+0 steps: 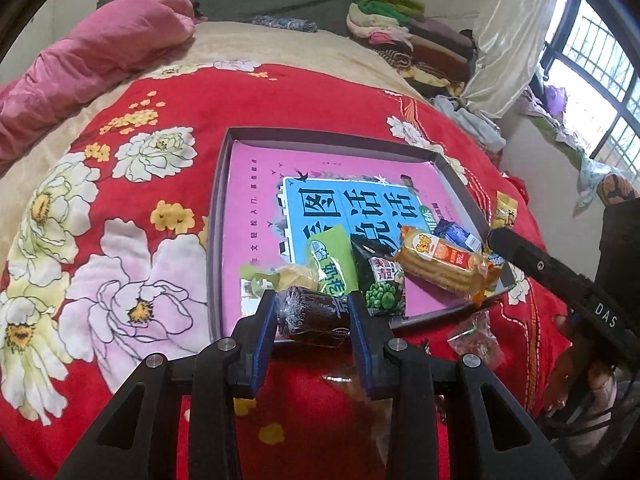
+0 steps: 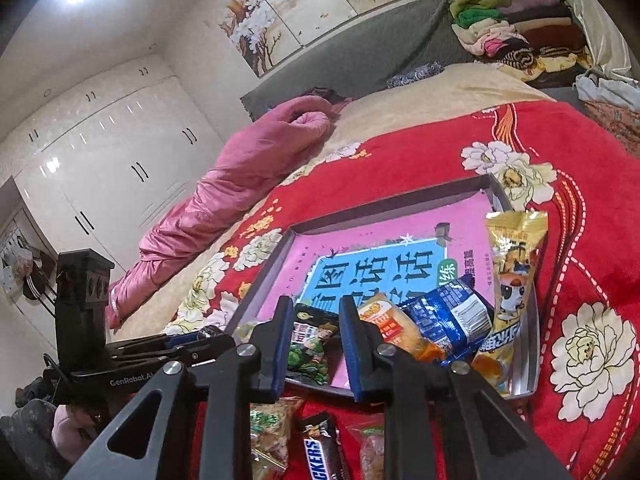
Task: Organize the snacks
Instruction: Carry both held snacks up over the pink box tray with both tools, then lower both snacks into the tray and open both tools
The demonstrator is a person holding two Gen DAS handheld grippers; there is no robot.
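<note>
In the left wrist view my left gripper (image 1: 314, 312) is shut on a dark brown wrapped snack (image 1: 310, 318), held just above the near edge of a shallow grey tray (image 1: 320, 136). A pink and blue book lines the tray. On it lie a green packet (image 1: 334, 260), a green pea packet (image 1: 380, 284), an orange cracker pack (image 1: 440, 264) and a blue packet (image 1: 456, 234). My right gripper (image 2: 318, 340) stands open over the tray's (image 2: 384, 200) near rim, nothing between its pads. A yellow packet (image 2: 516, 280) leans at the tray's right side.
A Snickers bar (image 2: 324, 452) and other loose wrapped snacks (image 2: 272, 432) lie on the red flowered blanket (image 1: 160, 200) below the right gripper. A pink quilt (image 1: 80, 60) and stacked clothes (image 1: 400, 28) sit at the bed's far end. A window (image 1: 592, 80) is at right.
</note>
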